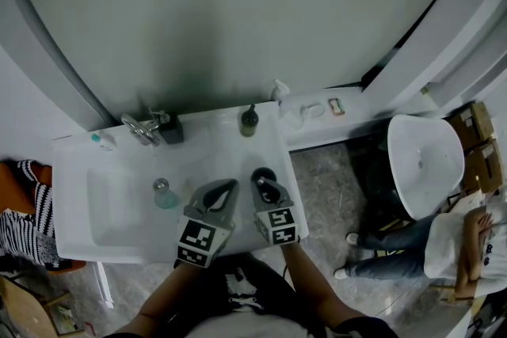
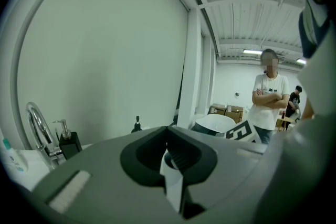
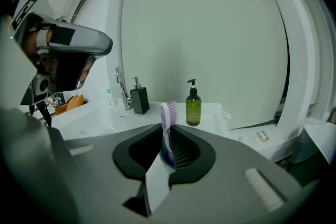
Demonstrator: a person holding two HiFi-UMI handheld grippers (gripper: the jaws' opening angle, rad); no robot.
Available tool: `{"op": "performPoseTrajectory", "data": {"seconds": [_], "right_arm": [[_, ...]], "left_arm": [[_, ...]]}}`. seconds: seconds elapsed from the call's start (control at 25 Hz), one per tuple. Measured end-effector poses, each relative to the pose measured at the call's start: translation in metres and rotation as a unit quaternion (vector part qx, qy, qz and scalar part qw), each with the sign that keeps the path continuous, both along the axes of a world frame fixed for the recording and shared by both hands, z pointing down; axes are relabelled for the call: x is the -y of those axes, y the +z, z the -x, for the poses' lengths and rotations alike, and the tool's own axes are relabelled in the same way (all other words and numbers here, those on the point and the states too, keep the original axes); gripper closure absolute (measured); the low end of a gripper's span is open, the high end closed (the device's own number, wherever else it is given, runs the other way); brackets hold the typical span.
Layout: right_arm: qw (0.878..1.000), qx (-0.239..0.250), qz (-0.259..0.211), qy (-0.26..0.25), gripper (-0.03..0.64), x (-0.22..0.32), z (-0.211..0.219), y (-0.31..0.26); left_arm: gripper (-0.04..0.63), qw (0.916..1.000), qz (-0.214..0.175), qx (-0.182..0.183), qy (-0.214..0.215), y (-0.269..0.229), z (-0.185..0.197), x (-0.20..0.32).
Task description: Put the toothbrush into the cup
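Observation:
My right gripper (image 3: 167, 132) is shut on a toothbrush (image 3: 168, 113), which stands upright between the jaws with its white and purple head above them. In the head view this gripper (image 1: 264, 183) hangs over the right part of the white sink counter (image 1: 119, 241), just above a dark round cup-like thing (image 1: 264, 173). A small clear glass (image 1: 164, 194) stands to the left on the counter. My left gripper (image 1: 229, 186) hovers beside the right one. Its jaws (image 2: 168, 130) meet with nothing between them.
Along the back of the counter are a chrome faucet (image 1: 141, 128), a black soap dispenser (image 1: 171, 128) and a green pump bottle (image 1: 249, 121). The basin (image 1: 111, 206) lies at the left. A white tub-like object (image 1: 424, 162) and a person (image 2: 269, 97) are off to the right.

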State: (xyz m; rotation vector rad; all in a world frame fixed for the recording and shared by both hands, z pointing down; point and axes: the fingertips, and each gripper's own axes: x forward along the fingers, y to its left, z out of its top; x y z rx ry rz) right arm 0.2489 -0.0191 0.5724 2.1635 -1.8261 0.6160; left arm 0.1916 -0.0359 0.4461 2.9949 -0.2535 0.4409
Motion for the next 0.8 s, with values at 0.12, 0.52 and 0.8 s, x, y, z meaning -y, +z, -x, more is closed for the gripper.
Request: {"op": "performPoseTrajectory", "data": {"seconds": [0.12,0.52,0.8], "right_arm": [[1.000,-0.008,-0.002,-0.001,0.574,0.0017,0.0007,-0.0042],[1.000,-0.002,0.016,-0.003,0.553,0.0024,0.0003,-0.0029],[1.000,-0.001,0.028,-0.006,0.525,0.0017,-0.0009,-0.0008]], "left_arm": [[0.595,1.0000,0.001,0.002,0.002,0.0000,-0.0001,-0.0009],[0.595,1.0000,0.002,0.005,0.004,0.0032,-0.0006,-0.0036],[0.597,1.0000,0.004,0.006,0.005,0.0043,0.0006,-0.0037]]}}
